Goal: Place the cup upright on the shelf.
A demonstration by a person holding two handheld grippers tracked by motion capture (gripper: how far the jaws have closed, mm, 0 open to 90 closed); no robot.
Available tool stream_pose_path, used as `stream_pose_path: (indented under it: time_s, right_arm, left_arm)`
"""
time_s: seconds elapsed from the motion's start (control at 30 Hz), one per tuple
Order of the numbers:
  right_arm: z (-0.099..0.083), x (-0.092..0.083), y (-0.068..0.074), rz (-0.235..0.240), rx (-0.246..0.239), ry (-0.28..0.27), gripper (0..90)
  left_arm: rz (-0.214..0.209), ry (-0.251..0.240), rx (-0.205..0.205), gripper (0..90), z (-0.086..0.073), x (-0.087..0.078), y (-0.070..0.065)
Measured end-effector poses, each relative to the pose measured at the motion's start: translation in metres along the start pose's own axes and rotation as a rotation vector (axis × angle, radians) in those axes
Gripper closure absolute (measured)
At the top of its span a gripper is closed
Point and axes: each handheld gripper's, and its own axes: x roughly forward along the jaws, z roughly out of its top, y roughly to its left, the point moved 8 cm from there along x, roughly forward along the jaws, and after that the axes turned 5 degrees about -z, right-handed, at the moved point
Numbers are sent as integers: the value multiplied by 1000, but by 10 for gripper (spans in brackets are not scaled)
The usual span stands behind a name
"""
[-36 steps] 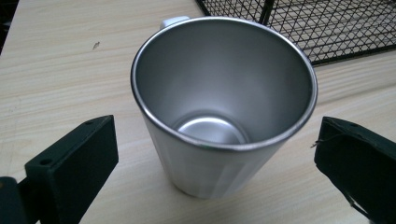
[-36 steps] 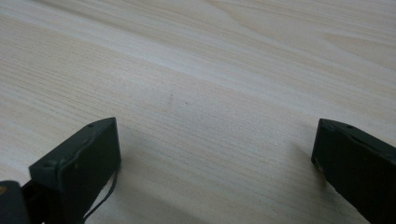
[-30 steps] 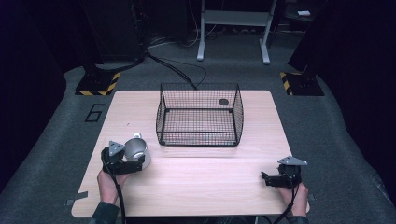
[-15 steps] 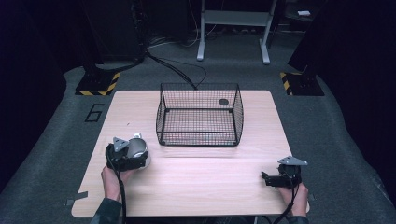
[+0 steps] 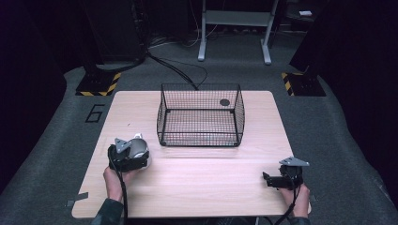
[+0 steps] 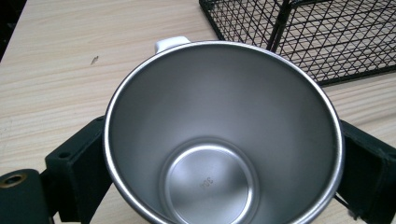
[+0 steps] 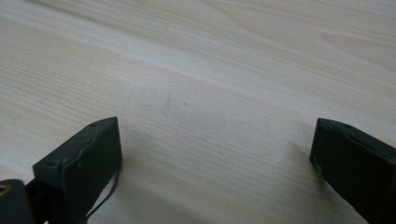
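**Cup drawn slightly lower in frame, left tongs gripping it**

Since a second ago, my left tongs [image 5: 133, 154] have slid the steel cup [image 6: 223, 135] a little down and left in the high view. Now the cup sits at the lower left of the bench [image 5: 202, 187], pinched between both black jaws, its open mouth facing the left gripper view and a white handle at its top edge. The wire basket [image 5: 201, 115] stands near it, at upper centre. My right tongs [image 5: 270, 180] hover at lower right, jaws spread wide over bare wood.
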Motion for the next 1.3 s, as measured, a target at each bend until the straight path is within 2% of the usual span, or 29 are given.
stream_pose_path:
  time_s: [0.1,0.3,0.67,0.77,1.1,1.3]
  right_arm:
    - [0,0,0,-1,0,-2,19]
    - [0,0,0,-2,0,-3,19]
    - [0,0,0,-2,1,-3,19]
    - [0,0,0,-2,1,-4,19]
    - [0,0,0,-2,3,-3,20]
    - [0,0,0,-2,2,-3,20]
  left_arm:
    - [-19,9,8,70,-1,-1,1]
    - [-28,10,22,71,-1,-4,3]
    - [-59,-16,31,71,0,-17,5]
    - [-74,-5,41,71,0,-22,2]
    - [-113,-12,94,71,5,-36,-11]
    - [-126,-23,110,71,8,-40,-17]
